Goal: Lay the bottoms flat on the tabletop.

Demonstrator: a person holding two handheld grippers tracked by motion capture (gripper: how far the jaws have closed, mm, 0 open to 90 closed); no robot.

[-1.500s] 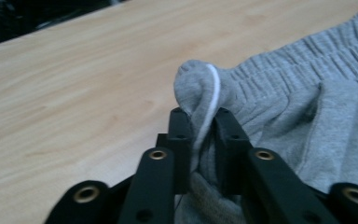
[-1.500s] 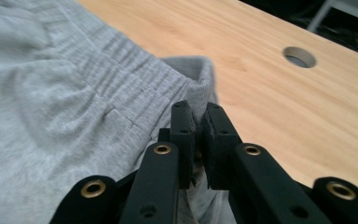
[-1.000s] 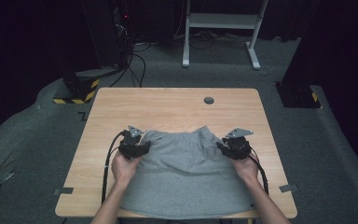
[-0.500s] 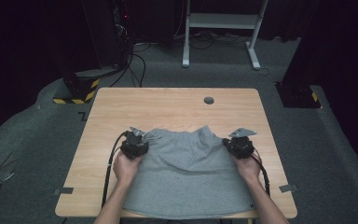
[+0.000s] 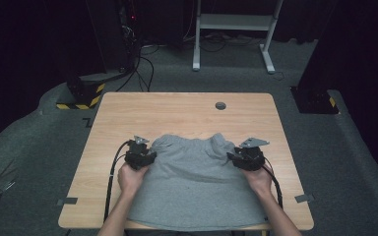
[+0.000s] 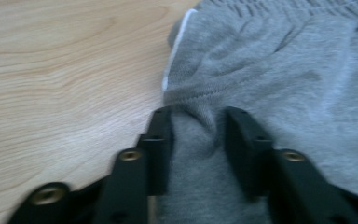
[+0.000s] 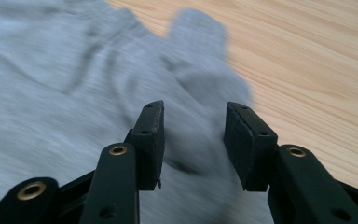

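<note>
High view: one grey garment (image 5: 197,182), two hand-held grippers, one table (image 5: 177,113).

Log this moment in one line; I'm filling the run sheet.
left gripper: open, astride shorts | right gripper: open above them | table

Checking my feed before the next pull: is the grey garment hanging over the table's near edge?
Yes, in the high view the grey garment drapes past the near edge of the wooden table.
</note>
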